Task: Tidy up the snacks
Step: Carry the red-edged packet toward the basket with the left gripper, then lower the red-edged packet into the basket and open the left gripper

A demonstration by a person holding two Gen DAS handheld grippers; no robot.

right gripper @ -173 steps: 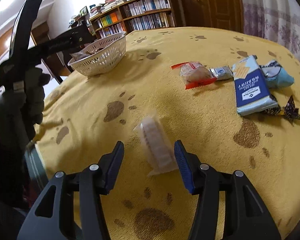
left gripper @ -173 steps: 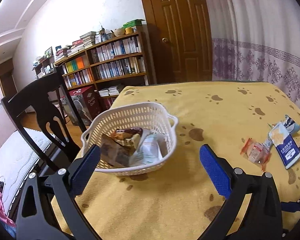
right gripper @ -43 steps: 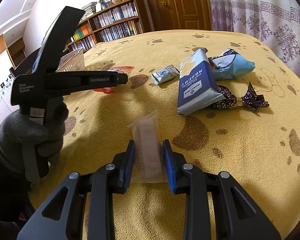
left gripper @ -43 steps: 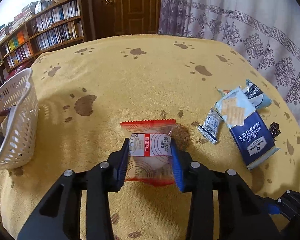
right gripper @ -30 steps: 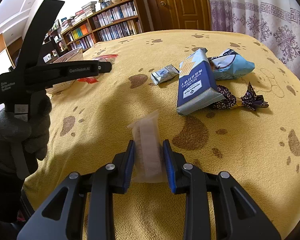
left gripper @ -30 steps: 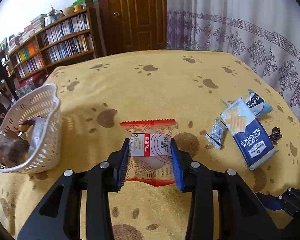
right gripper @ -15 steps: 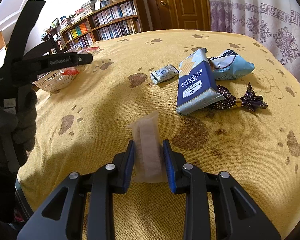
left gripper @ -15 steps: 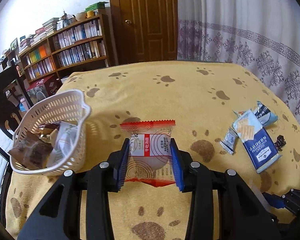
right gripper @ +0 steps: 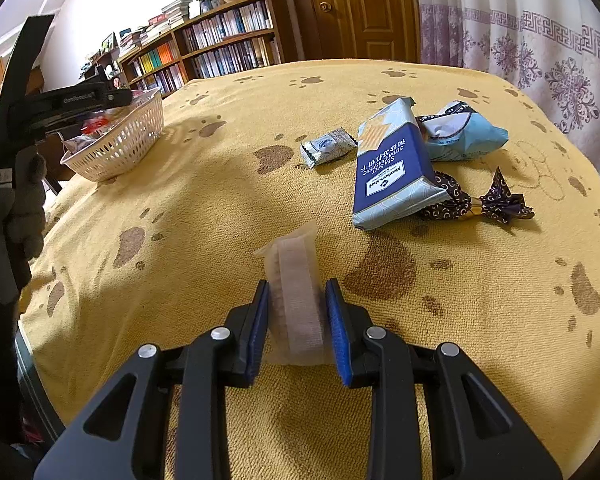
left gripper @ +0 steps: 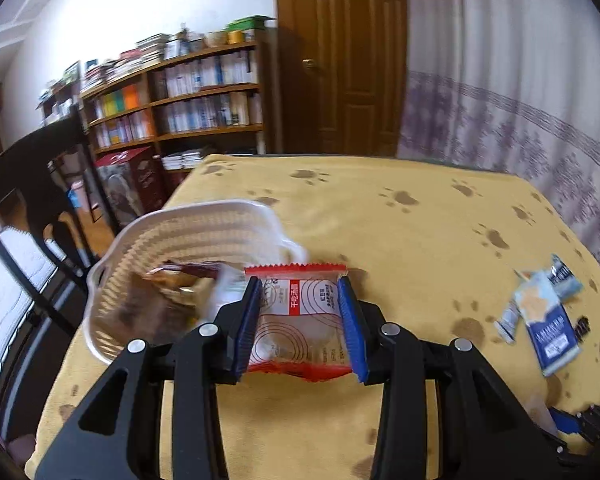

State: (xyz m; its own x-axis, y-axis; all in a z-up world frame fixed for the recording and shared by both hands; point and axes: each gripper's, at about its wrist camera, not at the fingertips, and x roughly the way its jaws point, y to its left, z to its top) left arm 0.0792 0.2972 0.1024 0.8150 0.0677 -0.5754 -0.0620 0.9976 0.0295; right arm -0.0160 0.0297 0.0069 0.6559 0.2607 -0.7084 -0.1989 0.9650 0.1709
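Observation:
My left gripper (left gripper: pixel 298 286) is shut on a red-edged clear snack packet (left gripper: pixel 298 316), held in the air at the right rim of the white plastic basket (left gripper: pixel 188 224), which holds several snacks. In the right wrist view that left gripper (right gripper: pixel 100 118) hovers over the basket (right gripper: pixel 120 144) at the far left. My right gripper (right gripper: pixel 296 288) is shut on a clear pack of pale wafers (right gripper: pixel 298 292), low over the yellow paw-print tablecloth (right gripper: pixel 220 208) near the front.
A blue cracker pack (right gripper: pixel 392 172), a light blue bag (right gripper: pixel 464 136), a small silver packet (right gripper: pixel 328 146) and a dark twisted candy wrapper (right gripper: pixel 476 202) lie at the table's right. A dark chair (left gripper: pixel 32 184) stands beside the basket. A gloved hand (right gripper: pixel 20 204) holds the left tool.
The left gripper has carried the red packet leftward, from mid-table to the basket's rim. The right gripper has stayed put, still clamped on the wafer pack.

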